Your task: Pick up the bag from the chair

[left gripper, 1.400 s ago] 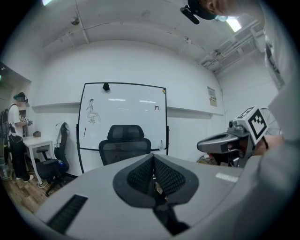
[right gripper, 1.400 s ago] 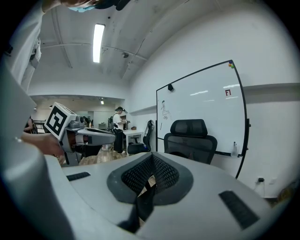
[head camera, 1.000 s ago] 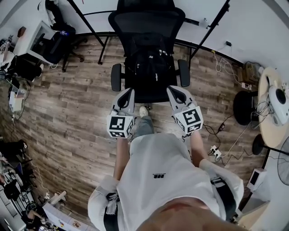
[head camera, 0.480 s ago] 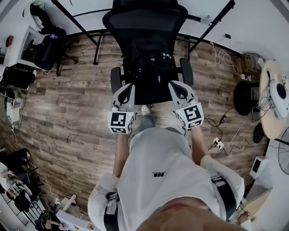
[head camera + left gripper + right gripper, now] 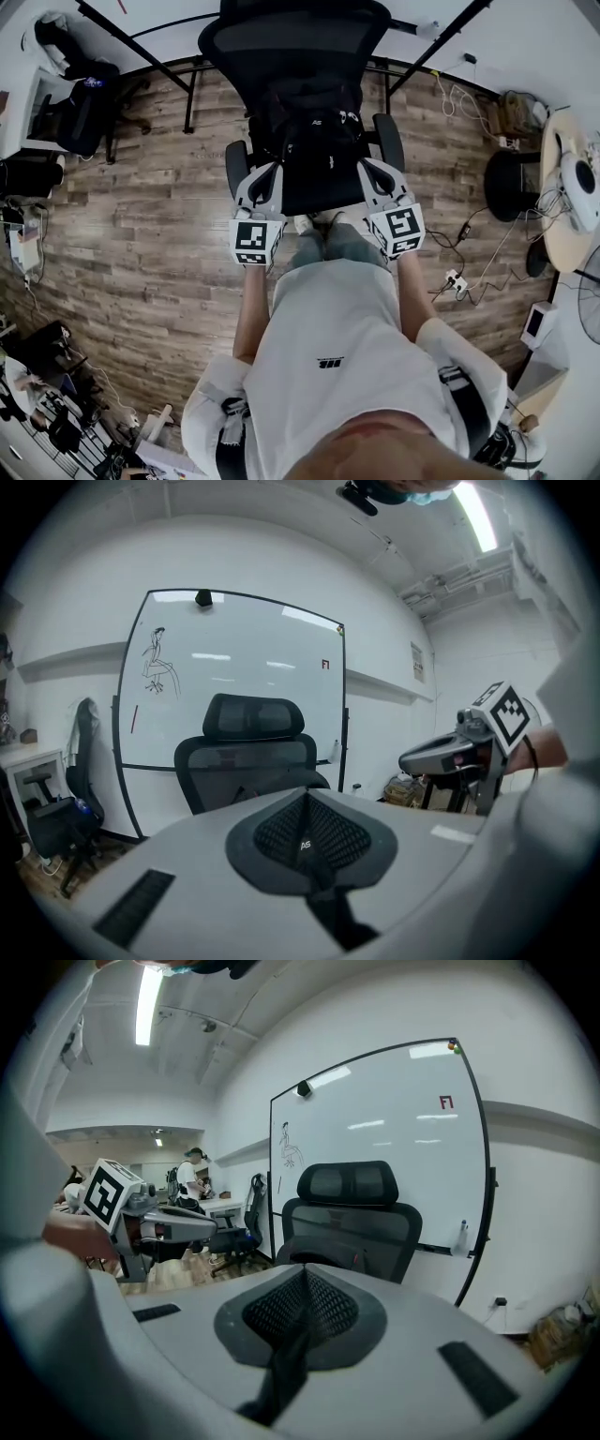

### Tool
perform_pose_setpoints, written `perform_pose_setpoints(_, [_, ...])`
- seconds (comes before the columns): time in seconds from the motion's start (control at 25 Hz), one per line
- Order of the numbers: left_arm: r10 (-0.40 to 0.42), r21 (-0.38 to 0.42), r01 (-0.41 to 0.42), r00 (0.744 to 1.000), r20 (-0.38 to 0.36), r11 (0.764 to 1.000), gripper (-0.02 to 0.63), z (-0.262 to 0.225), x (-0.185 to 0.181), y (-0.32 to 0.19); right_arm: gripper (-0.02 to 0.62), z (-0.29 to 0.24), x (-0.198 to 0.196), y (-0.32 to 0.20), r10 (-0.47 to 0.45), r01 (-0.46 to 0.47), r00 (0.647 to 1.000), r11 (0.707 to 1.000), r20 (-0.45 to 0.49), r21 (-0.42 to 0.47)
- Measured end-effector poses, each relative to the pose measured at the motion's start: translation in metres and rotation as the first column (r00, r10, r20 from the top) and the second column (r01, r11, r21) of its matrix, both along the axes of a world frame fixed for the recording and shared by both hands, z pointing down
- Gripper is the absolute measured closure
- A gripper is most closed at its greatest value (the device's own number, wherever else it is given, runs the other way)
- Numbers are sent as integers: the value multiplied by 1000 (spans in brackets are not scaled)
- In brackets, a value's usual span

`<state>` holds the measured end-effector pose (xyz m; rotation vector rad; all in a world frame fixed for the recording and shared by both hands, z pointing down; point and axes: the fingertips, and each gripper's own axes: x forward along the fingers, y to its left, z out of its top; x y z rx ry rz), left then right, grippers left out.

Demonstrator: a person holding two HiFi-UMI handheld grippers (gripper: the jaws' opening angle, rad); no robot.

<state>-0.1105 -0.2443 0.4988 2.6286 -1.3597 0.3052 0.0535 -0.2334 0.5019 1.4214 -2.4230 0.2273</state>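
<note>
Wood-plank floor (image 5: pixel 141 225) fills the head view. At ten o'clock a spare office chair (image 5: pixel 80 108) stands near the wall. At three o'clock a round counter (image 5: pixel 553 187) carries a white device (image 5: pixel 583 187); a black stool (image 5: pixel 511 185) stands just beside it. A power strip (image 5: pixel 454 280) with trailing cables lies at four o'clock. In the left gripper view a whiteboard (image 5: pixel 244 658) bears a small figure sketch (image 5: pixel 155 660) at its ten o'clock. A distant person (image 5: pixel 192 1176) stands at nine o'clock in the right gripper view.
</note>
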Motion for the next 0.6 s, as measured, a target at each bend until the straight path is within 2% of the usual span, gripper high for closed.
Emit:
perform_pose_setpoints(0.32, [-13,-65,18,998,69,998,595,40,10,-36,600,35,26,-41,9,-11,999,998,-39,-56])
perform_pose_setpoints(0.6, [-47,-116,60,992,115,991,595,67,12,-65,596,73,32,-74,-35,26,997,992,-74,-121])
